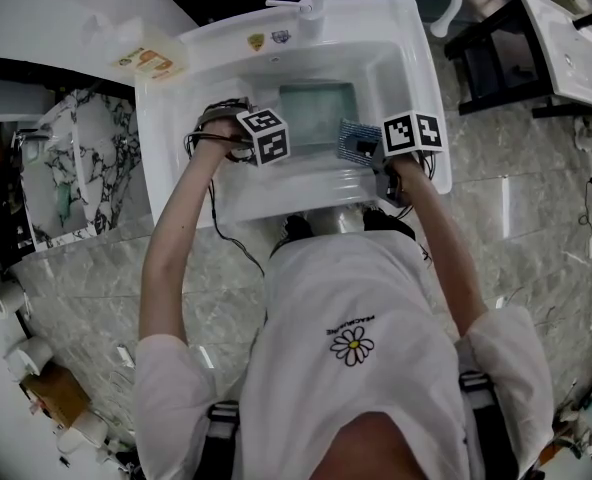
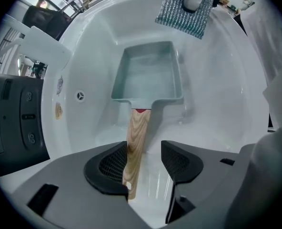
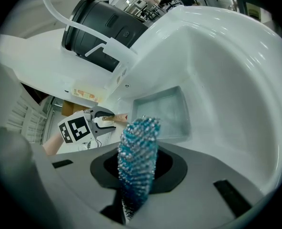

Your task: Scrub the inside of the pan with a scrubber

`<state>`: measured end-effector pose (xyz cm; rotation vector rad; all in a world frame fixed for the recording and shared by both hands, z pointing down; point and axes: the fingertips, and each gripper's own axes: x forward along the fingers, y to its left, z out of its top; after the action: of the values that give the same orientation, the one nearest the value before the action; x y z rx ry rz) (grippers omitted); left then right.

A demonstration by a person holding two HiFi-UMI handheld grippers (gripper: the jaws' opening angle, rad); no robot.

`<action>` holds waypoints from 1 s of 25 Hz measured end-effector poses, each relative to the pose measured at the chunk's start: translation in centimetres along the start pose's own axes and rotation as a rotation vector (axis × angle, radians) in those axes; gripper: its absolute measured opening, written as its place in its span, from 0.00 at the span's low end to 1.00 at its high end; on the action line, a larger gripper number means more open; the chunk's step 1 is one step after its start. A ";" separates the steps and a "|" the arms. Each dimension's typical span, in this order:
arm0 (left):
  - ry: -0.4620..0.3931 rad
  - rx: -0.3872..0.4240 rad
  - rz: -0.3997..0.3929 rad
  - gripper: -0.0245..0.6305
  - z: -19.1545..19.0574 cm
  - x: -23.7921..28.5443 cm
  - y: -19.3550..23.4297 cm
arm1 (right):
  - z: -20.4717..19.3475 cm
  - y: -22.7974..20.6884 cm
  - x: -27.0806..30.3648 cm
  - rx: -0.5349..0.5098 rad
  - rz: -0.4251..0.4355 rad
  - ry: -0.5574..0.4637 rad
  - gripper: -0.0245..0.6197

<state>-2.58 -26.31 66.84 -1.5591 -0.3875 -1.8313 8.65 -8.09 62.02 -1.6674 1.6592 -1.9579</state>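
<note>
While my right gripper (image 3: 138, 168) is pinched tight on the blue-and-silver mesh scrubber (image 3: 137, 156), my left gripper (image 2: 143, 163) stands spread around the wooden handle (image 2: 135, 147) of the pale green square pan (image 2: 148, 78). The handle lies against 1 pad, with a clear gap to the other, so I judge that nothing is clamping it. The pan sits flat on the bottom of the white sink (image 2: 217, 94), open side up. Its long axis runs straight away from my left gripper, along the handle and out to the pan body. From my right gripper, the pan lies ahead and below, a little to the left. The scrubber hangs near the pan's edge on the side far from the handle, apart from it and not yet inside. The coming move turns on that: my right hand is the nearer to the pan floor and must go down and inward. The handle probably needs pinching first, or the pan could slide.
</note>
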 end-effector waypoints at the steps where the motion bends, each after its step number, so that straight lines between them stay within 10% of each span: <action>1: -0.002 -0.002 0.008 0.39 0.0 -0.1 0.1 | 0.0 0.1 0.0 -0.001 0.001 0.002 0.13; 16: -0.037 -0.042 0.044 0.39 0.3 -0.5 0.6 | -0.3 0.3 -0.1 0.009 0.014 0.006 0.13; 25: -0.402 -0.316 0.119 0.36 5.1 -10.5 7.0 | 4.1 2.5 -3.1 -0.112 -0.022 -0.137 0.13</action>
<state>6.32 -24.90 56.65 -2.1303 -0.1829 -1.5365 11.56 -9.77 57.39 -1.8211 1.7362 -1.7454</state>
